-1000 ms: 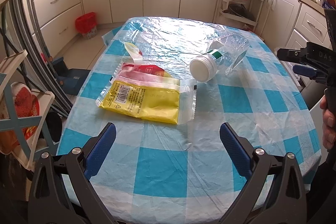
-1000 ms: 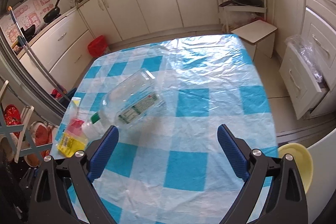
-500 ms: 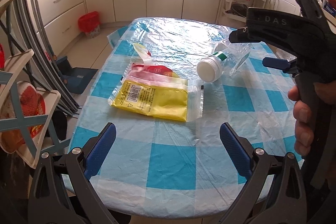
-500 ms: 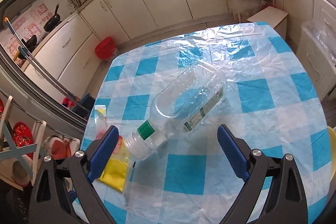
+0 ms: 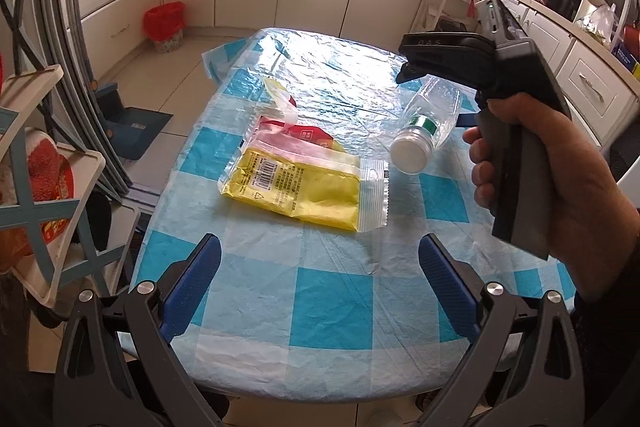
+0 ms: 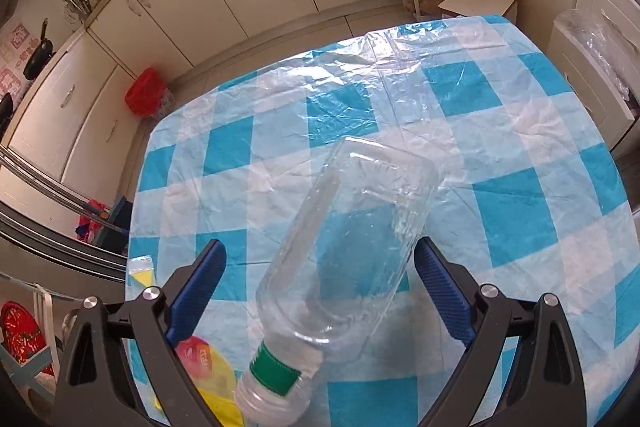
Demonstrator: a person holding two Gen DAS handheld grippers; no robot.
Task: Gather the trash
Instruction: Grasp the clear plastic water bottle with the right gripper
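Both grippers hang over the table (image 5: pixel 336 311), jaws spread wide and holding nothing. Since a second ago the right gripper (image 6: pixel 320 281) has come down over the clear plastic bottle (image 6: pixel 344 259), which now lies between its blue fingers (image 6: pixel 440 283) without either pad visibly touching it; earlier the bottle sat well ahead of the fingers. Seen from the left wrist, the right tool's black body and the hand (image 5: pixel 560 187) gripping it now fill the right side, where only a sliver showed before. The bottle lies on its side near the table's right edge, its white cap (image 5: pixel 412 155) pointing toward the near edge, unmoved. The left gripper (image 5: pixel 320 281) has drawn back slightly toward the near edge. Ahead of it, near the left edge, the yellow wrapper (image 5: pixel 304 187) lies flat with a red-and-pink packet (image 5: pixel 296 135) tucked behind it, both as before.
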